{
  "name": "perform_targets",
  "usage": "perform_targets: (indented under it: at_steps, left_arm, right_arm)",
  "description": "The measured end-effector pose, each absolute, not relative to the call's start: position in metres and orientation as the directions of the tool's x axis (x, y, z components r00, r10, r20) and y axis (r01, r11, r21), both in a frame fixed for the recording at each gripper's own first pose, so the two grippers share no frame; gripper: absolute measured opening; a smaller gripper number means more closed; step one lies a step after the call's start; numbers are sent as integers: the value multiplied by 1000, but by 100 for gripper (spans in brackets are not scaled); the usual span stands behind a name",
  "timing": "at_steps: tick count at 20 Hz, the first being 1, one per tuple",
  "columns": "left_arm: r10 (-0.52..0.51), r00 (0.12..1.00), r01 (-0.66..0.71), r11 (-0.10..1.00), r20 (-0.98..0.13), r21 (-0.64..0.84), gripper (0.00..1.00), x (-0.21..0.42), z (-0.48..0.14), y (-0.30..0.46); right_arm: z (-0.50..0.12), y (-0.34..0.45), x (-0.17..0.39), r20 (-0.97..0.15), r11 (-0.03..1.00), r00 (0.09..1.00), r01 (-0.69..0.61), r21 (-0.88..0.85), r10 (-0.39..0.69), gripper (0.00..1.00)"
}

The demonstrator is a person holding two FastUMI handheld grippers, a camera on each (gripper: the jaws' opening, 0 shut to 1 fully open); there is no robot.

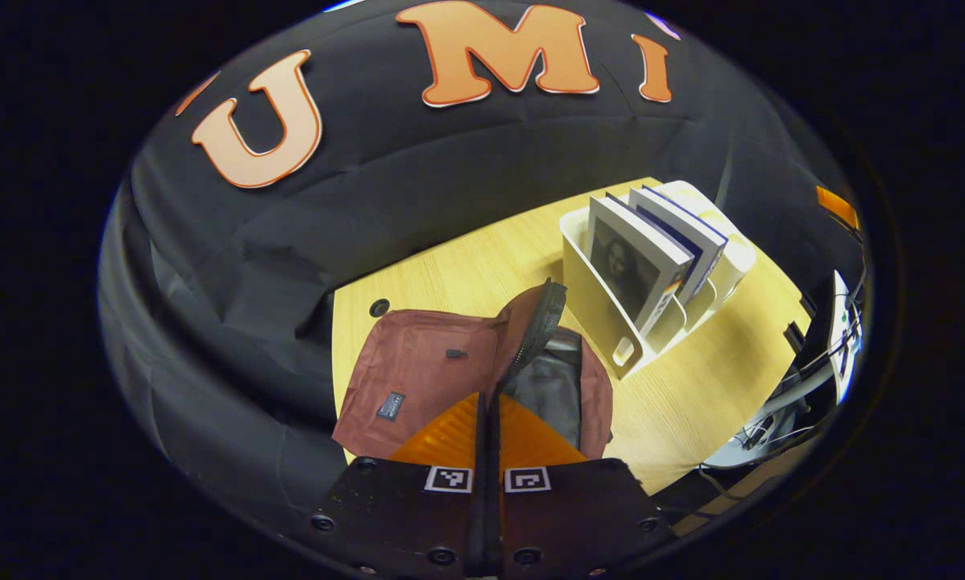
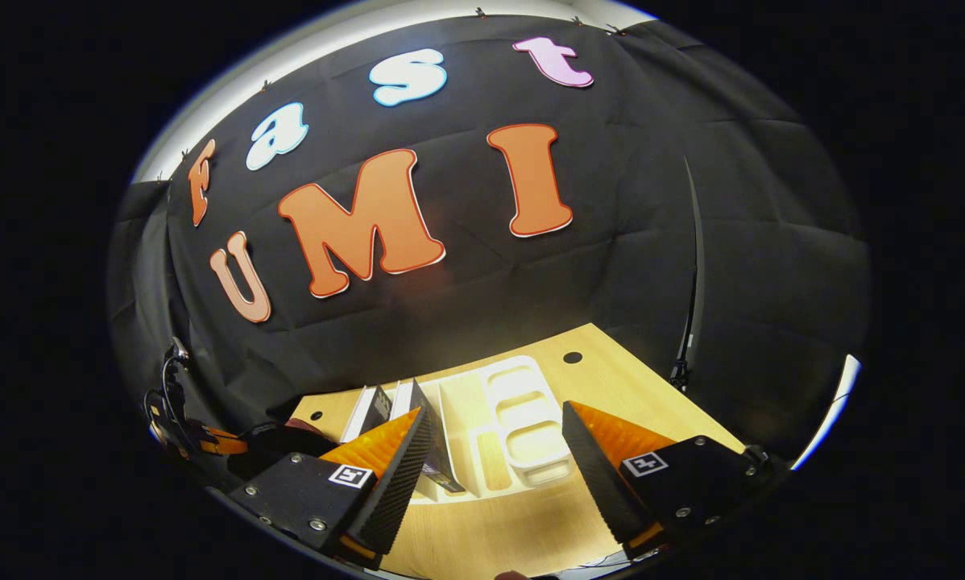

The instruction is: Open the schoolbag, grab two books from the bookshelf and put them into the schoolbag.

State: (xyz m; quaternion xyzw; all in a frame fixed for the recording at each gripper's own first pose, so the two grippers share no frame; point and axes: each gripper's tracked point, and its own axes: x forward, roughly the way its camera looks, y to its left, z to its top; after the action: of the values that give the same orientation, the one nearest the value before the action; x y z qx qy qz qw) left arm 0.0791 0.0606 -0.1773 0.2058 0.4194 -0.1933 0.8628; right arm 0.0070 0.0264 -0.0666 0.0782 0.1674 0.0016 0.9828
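Hovering claws: I see my two grippers above a pale wooden tabletop, inside the black-cloth booth wall.
Left claw: the left gripper has its two fingers pressed flat together; whether they pinch the zip edge rising just ahead of their tips, I cannot tell.
Schoolbag: a maroon fabric schoolbag lies flat on the tabletop directly ahead of and below my left claw, its dark-zippered flap standing up and a grey lining exposed just right of the fingertips.
Bookshelf: a cream plastic desktop bookshelf with upright dividers stands ahead and to the right of my left claw, just beside the bag.
Books: two white-covered books with dark spines stand leaning in the bookshelf's nearer slots; the nearest cover carries a portrait picture.
Right claw: the right gripper has its fingers spread wide apart, holding nothing.
Right claw's outlook: the cream bookshelf sits between and beyond the spread fingers, its empty slots straight ahead; the books stand just behind the left finger.
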Motion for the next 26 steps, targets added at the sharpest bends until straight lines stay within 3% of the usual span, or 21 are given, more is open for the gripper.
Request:
perform_targets:
  at_steps: [4,11,15,20,26]
  left_arm:
    - [-238,547,507,857,-803,91,0,85,-182,70]
    - [-295,542,519,854,-787,38,1,87,-189,84]
    - [-330,519,547,837,-789,10,1,85,-190,85]
    - [-345,512,542,840,-787,-16,1,86,-198,93]
    - [-347,495,548,836,-796,-23,0,90,-209,96]
  right_arm:
    - [-27,82,25,-371,991,924,-50,126,94,97]
    - [-12,221,56,-622,956,735,-284,76,268,97]
    - [-63,264,81,-793,947,560,-314,66,241,97]
    - [-142,273,108,-928,967,359,-256,7,102,99]
    - [-212,259,139,-963,965,266,-236,-114,-49,98]
